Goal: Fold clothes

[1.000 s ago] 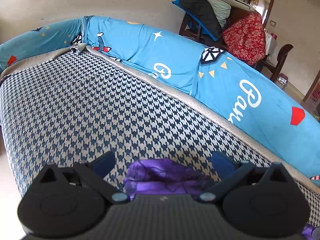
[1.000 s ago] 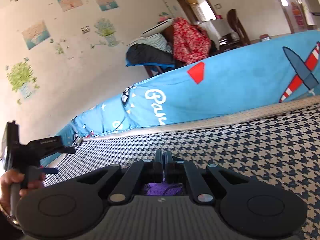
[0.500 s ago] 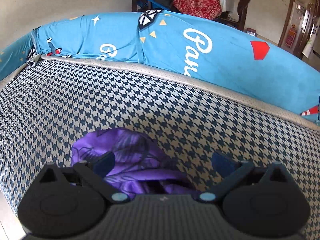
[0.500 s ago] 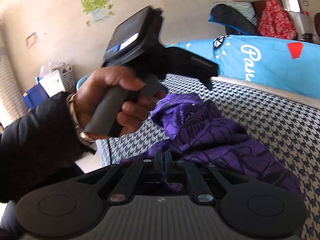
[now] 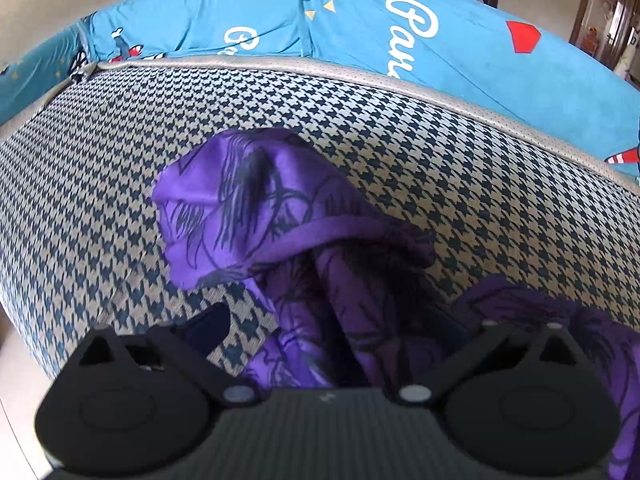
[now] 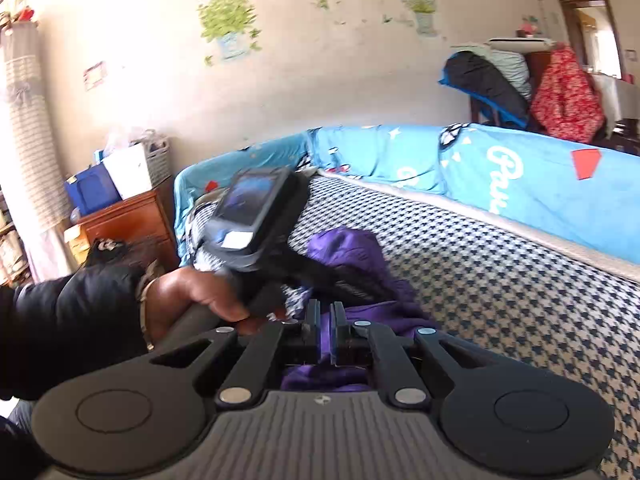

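Note:
A crumpled purple garment (image 5: 272,216) with dark print lies bunched on the houndstooth sofa seat (image 5: 100,168). My left gripper (image 5: 332,324) is open and hovers just over the garment's near part, its fingers wide apart on either side of the cloth. In the right wrist view the garment (image 6: 348,248) lies just ahead of my right gripper (image 6: 325,328), whose jaws are nearly closed with purple cloth between them. The left gripper's body (image 6: 256,216) and the hand holding it cross the right wrist view over the garment's left side.
A blue printed cover (image 5: 440,28) drapes the sofa back; it also shows in the right wrist view (image 6: 520,176). A wooden cabinet (image 6: 128,220) with boxes stands left of the sofa. Clothes hang over chairs (image 6: 560,92) at the back right.
The left gripper has moved forward over the garment, which now fills more of its view. The right view has swung; the right jaws now stand slightly parted with cloth between them.

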